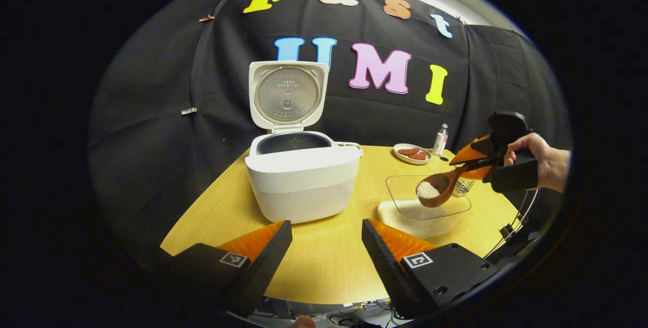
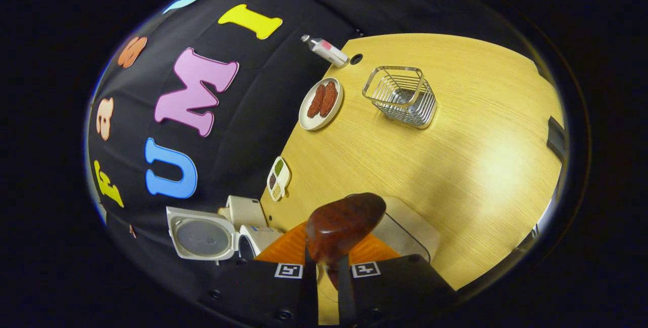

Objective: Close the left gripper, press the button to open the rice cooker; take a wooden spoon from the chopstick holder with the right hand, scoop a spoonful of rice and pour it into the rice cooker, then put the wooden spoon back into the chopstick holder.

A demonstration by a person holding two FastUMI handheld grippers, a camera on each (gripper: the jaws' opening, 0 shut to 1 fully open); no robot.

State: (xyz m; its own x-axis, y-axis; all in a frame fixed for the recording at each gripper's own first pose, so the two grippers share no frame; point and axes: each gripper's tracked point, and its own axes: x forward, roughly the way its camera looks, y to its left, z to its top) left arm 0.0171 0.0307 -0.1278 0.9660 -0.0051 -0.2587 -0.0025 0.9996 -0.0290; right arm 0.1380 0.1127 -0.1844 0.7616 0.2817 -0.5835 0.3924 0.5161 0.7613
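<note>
The white rice cooker (image 1: 302, 176) stands on the wooden table (image 1: 324, 272) with its lid (image 1: 287, 96) raised and the dark pot exposed. My left gripper (image 1: 326, 247) hovers open in front of it, holding nothing. To the right, my right gripper (image 1: 473, 158), held by a hand (image 1: 539, 158), is shut on the handle of a wooden spoon (image 1: 435, 189) carrying white rice, just above a clear rice container (image 1: 425, 211). In the right gripper view the spoon's back (image 2: 344, 224) rises between the shut fingers (image 2: 324, 262); the wire chopstick holder (image 2: 402, 96) stands beyond.
A small plate with reddish food (image 1: 412, 154) and a little bottle (image 1: 440, 139) sit at the table's back right. A small divided dish (image 2: 278, 178) lies near the wall behind the cooker. The table's front edge runs just past my left fingers.
</note>
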